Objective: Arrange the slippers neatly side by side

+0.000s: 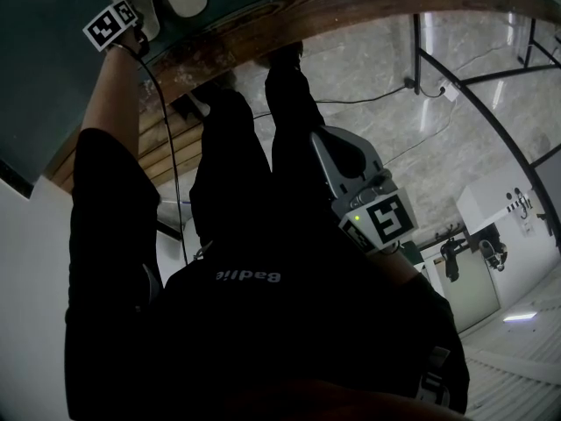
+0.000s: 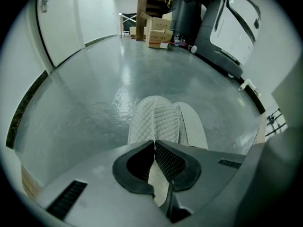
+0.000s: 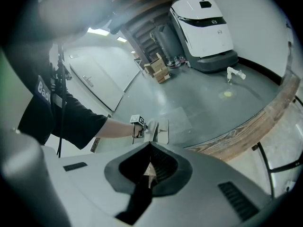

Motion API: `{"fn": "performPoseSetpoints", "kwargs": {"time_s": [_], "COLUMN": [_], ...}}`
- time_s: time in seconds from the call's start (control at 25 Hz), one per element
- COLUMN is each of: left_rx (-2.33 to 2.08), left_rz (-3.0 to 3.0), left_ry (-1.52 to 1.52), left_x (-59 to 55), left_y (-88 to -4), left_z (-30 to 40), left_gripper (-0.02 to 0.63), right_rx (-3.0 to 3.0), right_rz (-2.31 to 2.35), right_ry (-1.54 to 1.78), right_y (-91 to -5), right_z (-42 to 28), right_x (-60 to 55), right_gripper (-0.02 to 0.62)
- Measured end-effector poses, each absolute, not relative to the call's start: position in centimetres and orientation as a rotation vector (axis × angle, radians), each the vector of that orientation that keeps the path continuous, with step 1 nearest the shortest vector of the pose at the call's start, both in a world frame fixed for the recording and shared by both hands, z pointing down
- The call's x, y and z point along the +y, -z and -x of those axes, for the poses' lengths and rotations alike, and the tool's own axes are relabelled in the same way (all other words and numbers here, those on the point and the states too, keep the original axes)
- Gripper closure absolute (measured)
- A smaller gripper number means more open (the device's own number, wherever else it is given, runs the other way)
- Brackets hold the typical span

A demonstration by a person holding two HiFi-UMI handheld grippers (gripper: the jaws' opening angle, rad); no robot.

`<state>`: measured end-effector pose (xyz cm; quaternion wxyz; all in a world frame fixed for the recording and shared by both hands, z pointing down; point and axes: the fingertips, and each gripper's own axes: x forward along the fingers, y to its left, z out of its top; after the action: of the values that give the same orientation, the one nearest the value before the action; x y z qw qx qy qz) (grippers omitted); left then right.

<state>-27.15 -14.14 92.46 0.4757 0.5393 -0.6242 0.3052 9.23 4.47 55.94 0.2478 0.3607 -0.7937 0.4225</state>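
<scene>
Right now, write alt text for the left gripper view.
The left gripper has its jaws closed on the near end of a white quilted slipper on a glossy grey floor, with a second slipper close on its right. Cardboard boxes and a white machine stand farther back.

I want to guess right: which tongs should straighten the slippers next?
The left tongs: they are shut on the quilted slipper, right beside the other slipper. The right tongs are shut on nothing, well away.
</scene>
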Motion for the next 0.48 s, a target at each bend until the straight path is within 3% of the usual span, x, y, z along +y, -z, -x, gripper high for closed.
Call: {"fn": "performPoseSetpoints", "kwargs": {"time_s": [0.4,0.48], "left_rx": [-1.544,-1.548], "left_rz": [-1.179,-1.191], "left_ry": [-0.486,-0.479], "left_x": [-14.4,-14.6], "left_y": [-93.4,-92.9], "left_z": [27.4,27.3], "left_gripper": [0.593,0.566], "right_rx": [-2.096,-2.098], "right_rz": [-0.991,-0.998], "right_ry": [-1.161,-1.167], "right_y": [-57.0,-56.8], "right_z": [-11.0,-11.1], "right_x": [5.8,5.8], "right_gripper": [0.595,0.595]}}
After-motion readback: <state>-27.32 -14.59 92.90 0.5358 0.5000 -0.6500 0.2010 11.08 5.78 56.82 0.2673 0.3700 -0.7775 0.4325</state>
